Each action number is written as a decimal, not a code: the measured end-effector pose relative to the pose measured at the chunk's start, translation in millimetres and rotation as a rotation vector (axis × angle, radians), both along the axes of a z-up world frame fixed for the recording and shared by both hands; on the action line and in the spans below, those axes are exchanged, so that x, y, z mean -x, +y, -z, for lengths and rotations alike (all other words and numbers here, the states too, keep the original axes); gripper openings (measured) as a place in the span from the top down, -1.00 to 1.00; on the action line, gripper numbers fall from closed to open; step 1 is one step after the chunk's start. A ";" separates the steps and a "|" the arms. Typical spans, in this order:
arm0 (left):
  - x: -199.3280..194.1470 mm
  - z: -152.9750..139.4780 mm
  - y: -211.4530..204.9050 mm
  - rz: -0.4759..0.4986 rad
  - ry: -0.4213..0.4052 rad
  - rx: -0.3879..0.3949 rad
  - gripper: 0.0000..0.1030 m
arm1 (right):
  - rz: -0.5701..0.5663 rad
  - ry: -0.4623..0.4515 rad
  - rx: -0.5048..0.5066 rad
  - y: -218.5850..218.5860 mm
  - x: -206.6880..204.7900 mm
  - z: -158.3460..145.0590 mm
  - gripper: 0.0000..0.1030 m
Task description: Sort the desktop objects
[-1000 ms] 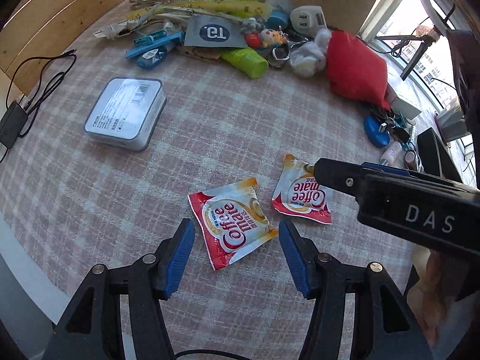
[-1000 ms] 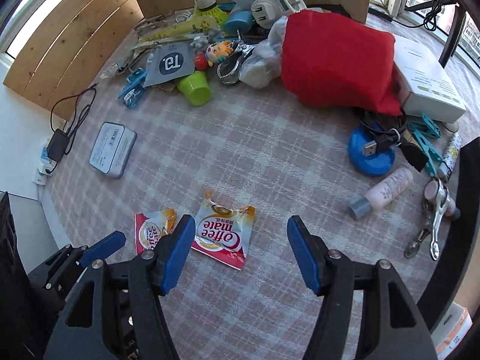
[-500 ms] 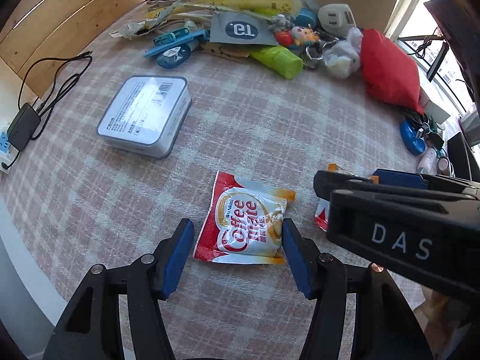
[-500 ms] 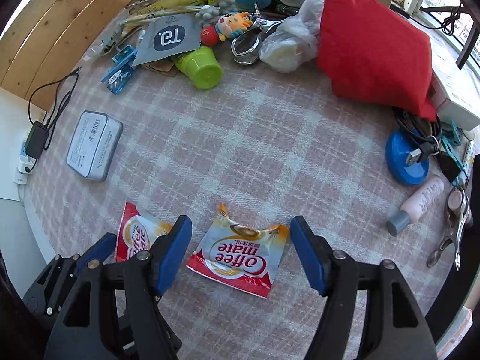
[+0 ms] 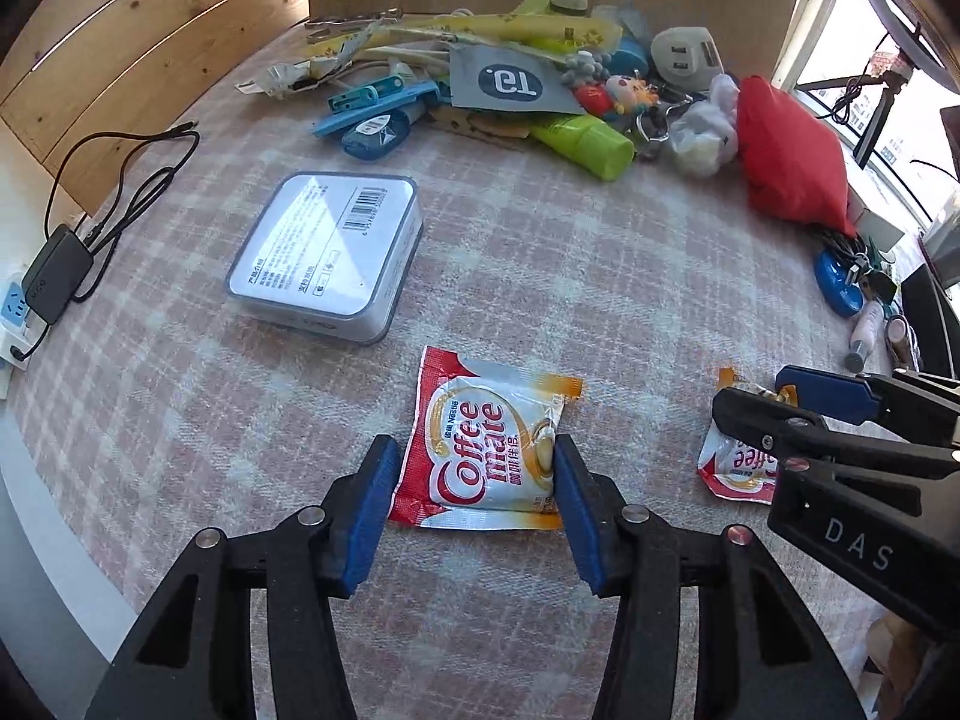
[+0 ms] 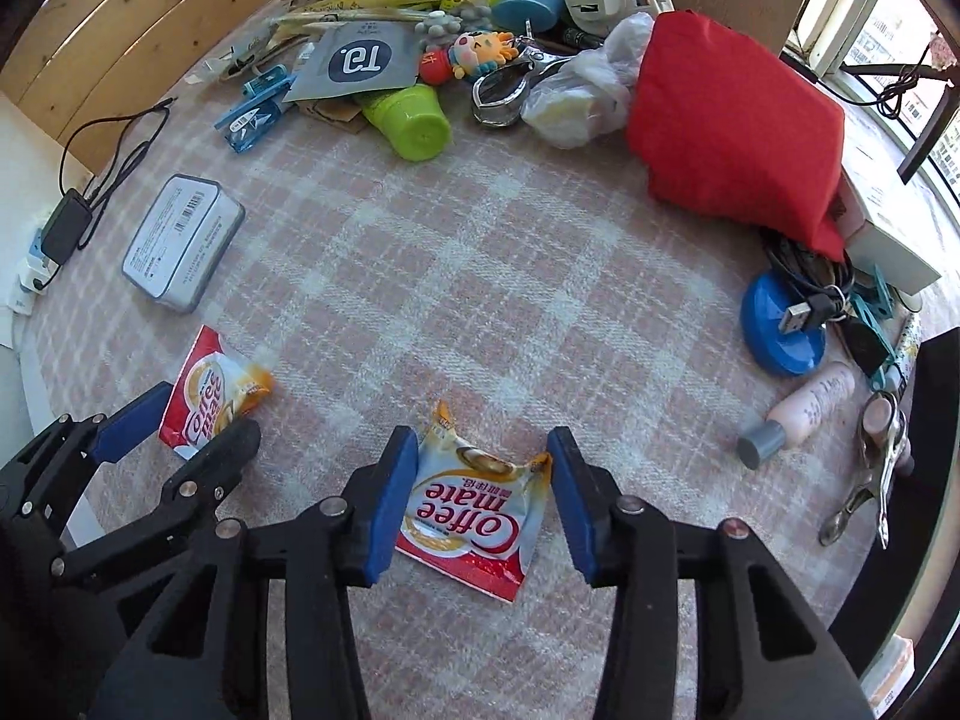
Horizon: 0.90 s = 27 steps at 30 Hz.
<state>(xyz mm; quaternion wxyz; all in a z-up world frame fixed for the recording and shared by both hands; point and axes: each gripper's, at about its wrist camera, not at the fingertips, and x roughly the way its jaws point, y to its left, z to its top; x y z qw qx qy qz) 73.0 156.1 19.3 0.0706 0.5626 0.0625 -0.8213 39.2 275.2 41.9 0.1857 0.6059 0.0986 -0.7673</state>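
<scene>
Two red-and-white Coffee mate sachets lie on the checked tablecloth near its front edge. My left gripper points steeply down over the left sachet. Its jaws are closing, and both blue pads touch the sachet's side edges. My right gripper straddles the right sachet. Its jaws are also closing, and the pads squeeze that sachet so its upper corners buckle upward. Each view shows the other gripper at its side: the right gripper over the right sachet, and the left gripper over the left sachet.
A grey tin box lies behind the left sachet. Clutter fills the back: a green tube, a red pouch, and several small items. On the right are a blue disc, a pink bottle and a metal clip. A charger sits at the left edge.
Both grippers have tilted downward and come closer over their sachets. Both pairs of jaws have narrowed from wide open onto the sachets' edges. The right sachet has buckled.
</scene>
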 end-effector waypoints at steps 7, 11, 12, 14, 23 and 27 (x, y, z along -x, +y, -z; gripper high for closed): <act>3.6 0.6 -35.6 -0.020 0.004 -0.058 0.28 | 0.057 -0.040 0.069 23.4 4.1 -4.7 0.37; 7.8 1.8 -54.5 -0.016 0.012 -0.088 0.33 | 0.101 -0.072 0.120 39.3 5.1 -8.0 0.39; 6.8 -0.1 -55.0 -0.014 0.016 -0.091 0.33 | 0.106 -0.072 0.128 43.3 4.7 -9.9 0.39; 4.2 -4.0 -59.0 -0.005 0.025 -0.092 0.34 | 0.108 -0.061 0.134 48.1 1.8 -15.9 0.39; 12.1 -34.4 -16.7 0.086 0.056 -0.104 0.34 | 0.169 0.003 0.168 77.5 0.6 -40.1 0.39; 25.8 -51.2 9.9 0.162 0.073 -0.116 0.33 | 0.233 0.042 0.178 103.2 5.6 -53.3 0.39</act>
